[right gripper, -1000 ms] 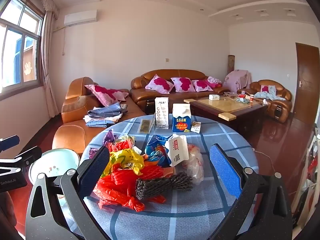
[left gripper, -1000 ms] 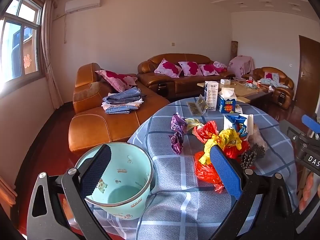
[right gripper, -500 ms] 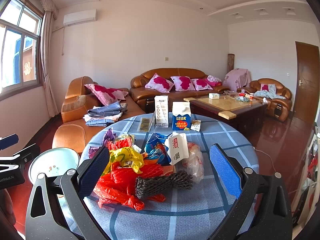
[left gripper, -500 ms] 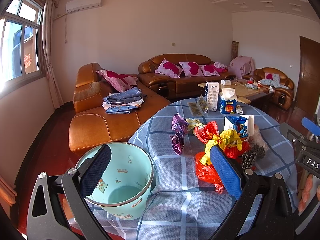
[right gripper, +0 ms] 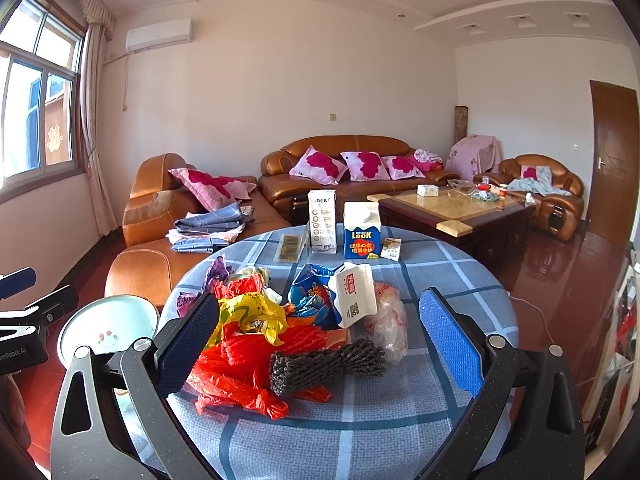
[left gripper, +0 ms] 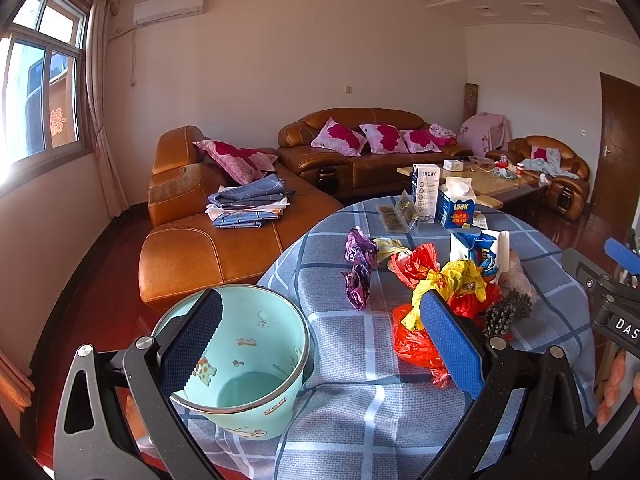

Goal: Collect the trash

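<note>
A heap of trash lies on the round table with the blue checked cloth (right gripper: 360,432): red plastic bags (right gripper: 240,376), a yellow bag (right gripper: 252,312), a dark foam net (right gripper: 324,364), a blue snack bag (right gripper: 312,300), a white carton (right gripper: 356,296), a clear bag (right gripper: 390,320). Purple wrappers (left gripper: 358,272) lie further left. A mint green bin (left gripper: 240,364) stands at the table's left edge. My left gripper (left gripper: 320,356) is open, its left finger at the bin's rim. My right gripper (right gripper: 320,336) is open and empty, just short of the heap.
Upright cartons (right gripper: 360,236) (right gripper: 322,220) and small packets stand at the table's far side. Brown leather sofas (right gripper: 352,176) with pillows and folded clothes (right gripper: 212,224) lie beyond, with a coffee table (right gripper: 452,208) to the right.
Both grippers have drifted only slightly; the right view has edged a little closer to the heap. Nothing has been taken hold of.
</note>
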The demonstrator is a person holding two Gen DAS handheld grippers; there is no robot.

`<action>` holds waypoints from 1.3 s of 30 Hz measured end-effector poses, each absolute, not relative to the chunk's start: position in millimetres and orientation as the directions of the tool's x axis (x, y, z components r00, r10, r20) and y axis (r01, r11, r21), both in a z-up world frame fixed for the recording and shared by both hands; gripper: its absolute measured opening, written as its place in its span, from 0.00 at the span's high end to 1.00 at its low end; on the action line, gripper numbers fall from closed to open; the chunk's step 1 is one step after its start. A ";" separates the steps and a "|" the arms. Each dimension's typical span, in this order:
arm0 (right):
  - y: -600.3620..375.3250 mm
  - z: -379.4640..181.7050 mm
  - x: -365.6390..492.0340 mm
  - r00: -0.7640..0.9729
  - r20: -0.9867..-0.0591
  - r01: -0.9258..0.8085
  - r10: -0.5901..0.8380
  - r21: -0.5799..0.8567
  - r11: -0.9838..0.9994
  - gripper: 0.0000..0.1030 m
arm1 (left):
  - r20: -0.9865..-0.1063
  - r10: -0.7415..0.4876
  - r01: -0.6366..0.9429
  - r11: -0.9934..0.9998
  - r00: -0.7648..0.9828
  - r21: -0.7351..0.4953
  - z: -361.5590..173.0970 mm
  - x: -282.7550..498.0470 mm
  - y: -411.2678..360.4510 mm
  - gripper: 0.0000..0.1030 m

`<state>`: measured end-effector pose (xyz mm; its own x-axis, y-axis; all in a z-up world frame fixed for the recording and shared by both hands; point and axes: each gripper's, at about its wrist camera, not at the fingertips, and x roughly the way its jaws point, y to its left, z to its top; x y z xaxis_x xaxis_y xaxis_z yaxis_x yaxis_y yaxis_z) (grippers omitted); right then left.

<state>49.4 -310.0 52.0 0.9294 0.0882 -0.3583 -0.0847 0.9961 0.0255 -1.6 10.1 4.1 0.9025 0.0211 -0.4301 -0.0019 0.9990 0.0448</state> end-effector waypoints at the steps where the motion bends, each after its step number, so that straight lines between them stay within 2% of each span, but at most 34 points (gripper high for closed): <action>1: -310.0 52.1 49.4 0.930 -0.358 -0.085 0.088 0.025 0.996 0.04 | -0.430 0.021 -0.002 0.999 0.902 0.045 4.0 -1.4 10.2 0.06; 19: -315.6 45.7 50.2 0.925 -0.373 -0.064 0.073 0.036 0.997 0.04 | -0.432 0.021 -0.004 0.999 0.902 0.042 2.5 -1.8 9.3 0.06; 28: -334.0 24.7 66.7 0.904 -0.426 -0.008 0.038 0.073 0.997 0.04 | -0.469 0.021 0.002 0.999 0.883 0.048 -11.9 7.5 4.6 0.06; 39: -342.4 15.1 71.4 0.901 -0.433 0.013 0.020 0.073 0.997 0.04 | -0.476 0.011 0.015 0.999 0.879 0.051 -19.8 11.9 -1.2 0.06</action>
<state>71.4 -342.4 15.1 0.9011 0.0200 -0.4331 0.0131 0.9972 0.0733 11.9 -1.2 -19.8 0.8795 0.0115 -0.4758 0.0145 0.9986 0.0509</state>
